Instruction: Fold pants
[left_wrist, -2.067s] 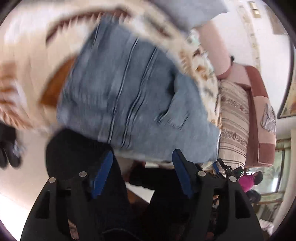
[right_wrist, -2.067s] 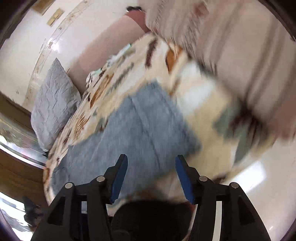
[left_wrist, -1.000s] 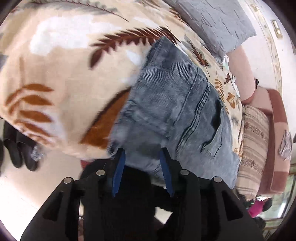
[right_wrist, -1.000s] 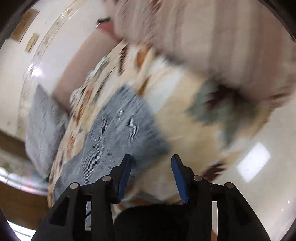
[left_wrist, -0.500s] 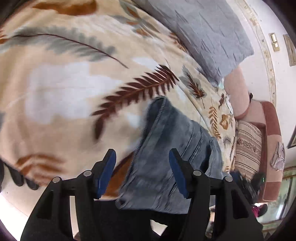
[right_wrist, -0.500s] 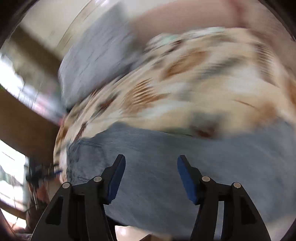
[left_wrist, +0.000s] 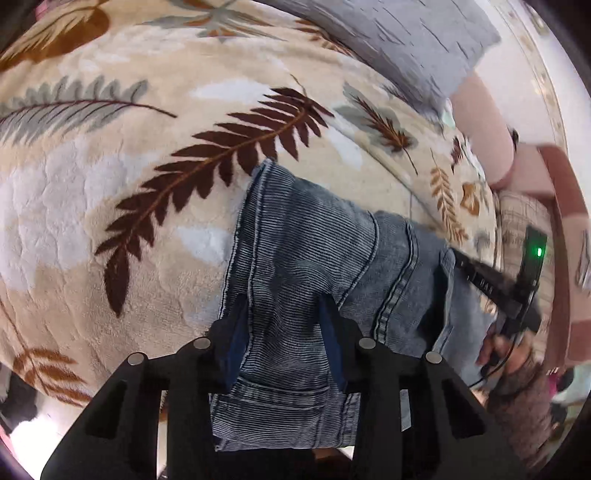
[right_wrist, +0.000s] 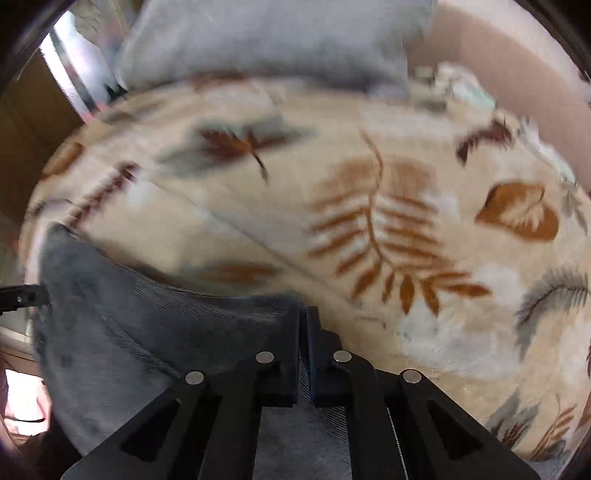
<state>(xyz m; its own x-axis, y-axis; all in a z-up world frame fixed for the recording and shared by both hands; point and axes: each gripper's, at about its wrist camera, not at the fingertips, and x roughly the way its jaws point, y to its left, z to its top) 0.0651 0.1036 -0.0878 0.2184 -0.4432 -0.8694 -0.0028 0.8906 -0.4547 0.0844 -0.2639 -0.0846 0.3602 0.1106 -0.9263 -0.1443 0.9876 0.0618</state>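
Observation:
The pants (left_wrist: 314, 258) are grey-blue denim, lying on a cream blanket with a leaf pattern (left_wrist: 110, 184). In the left wrist view my left gripper (left_wrist: 282, 317) has its jaws partly apart around a bunched ridge of the denim near a pocket. In the right wrist view my right gripper (right_wrist: 303, 321) is shut on an edge of the pants (right_wrist: 147, 325), which spread to the left. The right gripper also shows at the right of the left wrist view (left_wrist: 495, 284), at the far end of the pants.
A grey pillow (left_wrist: 406, 40) lies at the head of the bed, also in the right wrist view (right_wrist: 258, 37). A striped cushion (left_wrist: 524, 229) and a pink sofa arm (left_wrist: 565, 206) stand beyond the bed. Floor shows below the blanket edge (left_wrist: 22, 435).
Both grippers have come down onto the pants. The right gripper has shut on the denim edge. The left gripper's jaws have narrowed around a fold of denim.

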